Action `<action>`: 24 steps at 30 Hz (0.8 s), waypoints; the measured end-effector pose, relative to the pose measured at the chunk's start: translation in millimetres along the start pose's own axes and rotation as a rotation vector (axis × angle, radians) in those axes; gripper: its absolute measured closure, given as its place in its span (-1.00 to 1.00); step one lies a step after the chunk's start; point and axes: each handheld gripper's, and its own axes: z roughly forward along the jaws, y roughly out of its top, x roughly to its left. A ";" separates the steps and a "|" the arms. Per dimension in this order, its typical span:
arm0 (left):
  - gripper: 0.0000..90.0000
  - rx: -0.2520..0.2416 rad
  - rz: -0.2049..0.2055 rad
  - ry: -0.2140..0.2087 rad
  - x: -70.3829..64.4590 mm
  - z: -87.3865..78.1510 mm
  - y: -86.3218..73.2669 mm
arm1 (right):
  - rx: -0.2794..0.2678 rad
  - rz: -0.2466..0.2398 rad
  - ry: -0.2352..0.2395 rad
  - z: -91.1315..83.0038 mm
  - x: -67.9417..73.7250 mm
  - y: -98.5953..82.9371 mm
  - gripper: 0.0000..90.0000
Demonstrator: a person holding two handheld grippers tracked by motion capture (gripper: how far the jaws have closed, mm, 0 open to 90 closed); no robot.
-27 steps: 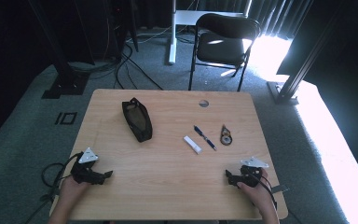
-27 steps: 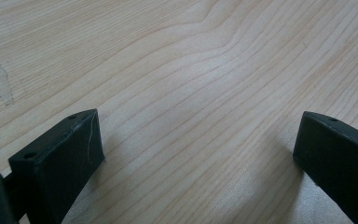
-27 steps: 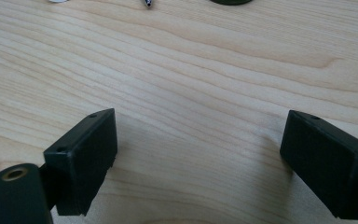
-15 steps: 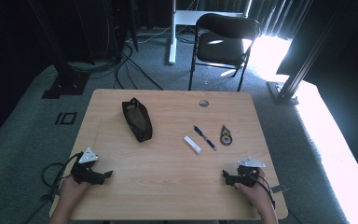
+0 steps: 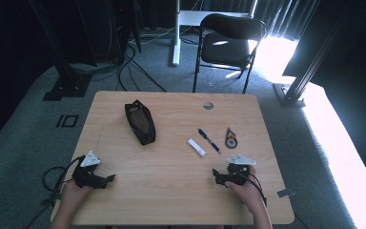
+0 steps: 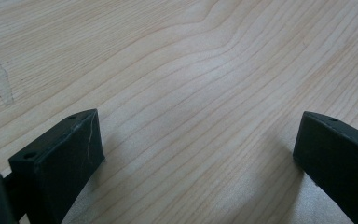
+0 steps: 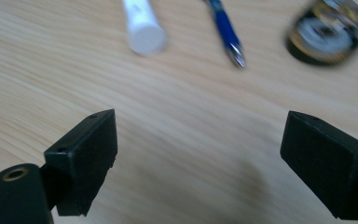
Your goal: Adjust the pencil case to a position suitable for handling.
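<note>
Hands low at near table edge, right hand-held gripper [image 5: 218, 175] spread, near pen [image 5: 209, 140]

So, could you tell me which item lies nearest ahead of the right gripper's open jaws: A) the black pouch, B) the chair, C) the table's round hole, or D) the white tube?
D: in the right gripper view the white tube lies just beyond the right gripper, beside the blue pen.

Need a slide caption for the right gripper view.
Open right tongs above the wooden table, facing a white tube, blue pen and round tape measure.
</note>
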 end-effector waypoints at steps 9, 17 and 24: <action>-0.96 0.000 0.000 0.000 0.0 0.0 0.0 | -0.030 -0.036 0.054 16.1 26.5 26.7 -0.77; -0.96 0.001 0.000 0.000 0.1 -0.1 0.0 | -0.062 -0.059 0.086 28.4 45.7 48.8 -0.77; -0.96 0.001 -0.003 -0.001 -0.2 -0.1 0.0 | -0.078 -0.089 0.104 37.6 59.6 66.7 -0.77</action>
